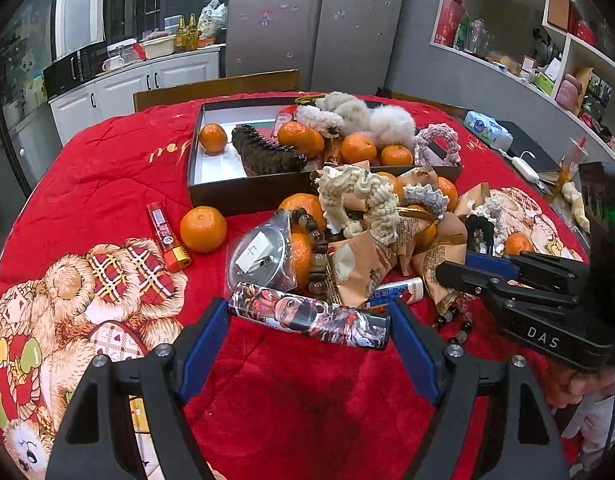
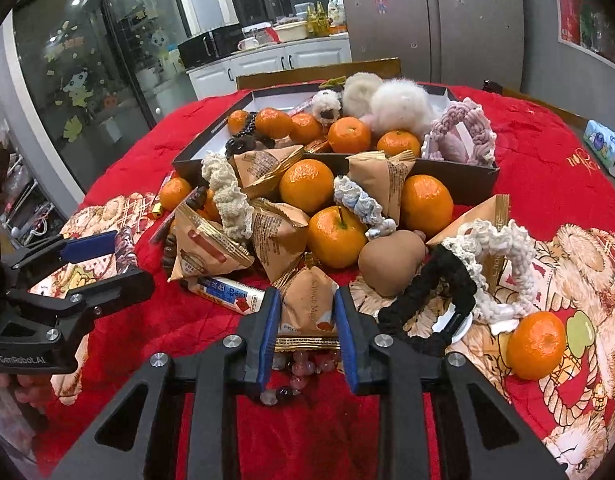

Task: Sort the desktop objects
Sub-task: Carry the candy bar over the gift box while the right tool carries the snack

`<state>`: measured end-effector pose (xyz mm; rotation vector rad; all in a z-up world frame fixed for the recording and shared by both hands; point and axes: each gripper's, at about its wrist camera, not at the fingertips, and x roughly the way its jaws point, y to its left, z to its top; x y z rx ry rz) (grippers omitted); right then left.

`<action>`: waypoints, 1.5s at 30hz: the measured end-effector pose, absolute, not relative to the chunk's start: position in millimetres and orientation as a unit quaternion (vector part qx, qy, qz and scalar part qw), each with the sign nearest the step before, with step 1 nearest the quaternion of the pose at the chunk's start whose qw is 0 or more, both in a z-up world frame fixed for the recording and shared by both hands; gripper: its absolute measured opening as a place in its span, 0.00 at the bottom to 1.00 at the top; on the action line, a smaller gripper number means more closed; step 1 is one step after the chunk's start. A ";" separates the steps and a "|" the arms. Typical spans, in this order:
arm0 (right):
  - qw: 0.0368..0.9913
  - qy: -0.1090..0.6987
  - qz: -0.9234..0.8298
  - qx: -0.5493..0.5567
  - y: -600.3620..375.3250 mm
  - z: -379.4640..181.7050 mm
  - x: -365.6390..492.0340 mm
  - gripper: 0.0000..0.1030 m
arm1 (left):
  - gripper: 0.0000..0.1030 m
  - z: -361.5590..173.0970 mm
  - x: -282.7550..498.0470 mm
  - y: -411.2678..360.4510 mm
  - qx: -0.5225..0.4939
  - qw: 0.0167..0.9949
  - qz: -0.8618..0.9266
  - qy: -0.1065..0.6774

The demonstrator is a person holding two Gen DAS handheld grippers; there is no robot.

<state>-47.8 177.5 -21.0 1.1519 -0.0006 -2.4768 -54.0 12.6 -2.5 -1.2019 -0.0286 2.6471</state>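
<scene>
On the red quilted cloth [image 1: 291, 392] at the near edge of the pile, the left gripper [image 1: 309, 330] stands with its blue pads spread around a printed lighter [image 1: 309, 317] that lies crosswise between them, its ends at or just beside the pads; whether they press on it I cannot tell. The right gripper [image 2: 306, 330] has its pads drawn close against the sides of a tan snack packet [image 2: 307, 312], clamped on it, with pink beads [image 2: 303, 362] just under the jaws. To the left of that packet lies a white lighter [image 2: 227, 294]; beyond it are heaped more packets, oranges [image 2: 306, 186] and crocheted scrunchies [image 2: 227, 196]. Farther off, a dark box [image 1: 243, 192] holds more oranges, fluffy pompoms [image 1: 391, 126] and a dark hair claw [image 1: 263, 154]. On the far left lie a lone orange [image 1: 202, 229] and a red lighter [image 1: 167, 238].
</scene>
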 end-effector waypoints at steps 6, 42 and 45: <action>0.206 -0.009 -0.892 0.403 178.9 -17.2 -44.7 0.17 | 0.79 3.8 -54.1 10.8 -0.402 0.114 0.909 -0.009; 0.235 0.002 -0.917 0.322 161.1 76.1 -62.2 0.11 | 0.79 68.7 -78.3 3.1 -0.344 0.124 0.931 -0.006; 0.240 0.000 -0.917 0.319 156.6 81.0 -72.1 0.11 | 0.79 70.0 -86.6 2.2 -0.345 0.119 0.931 -0.002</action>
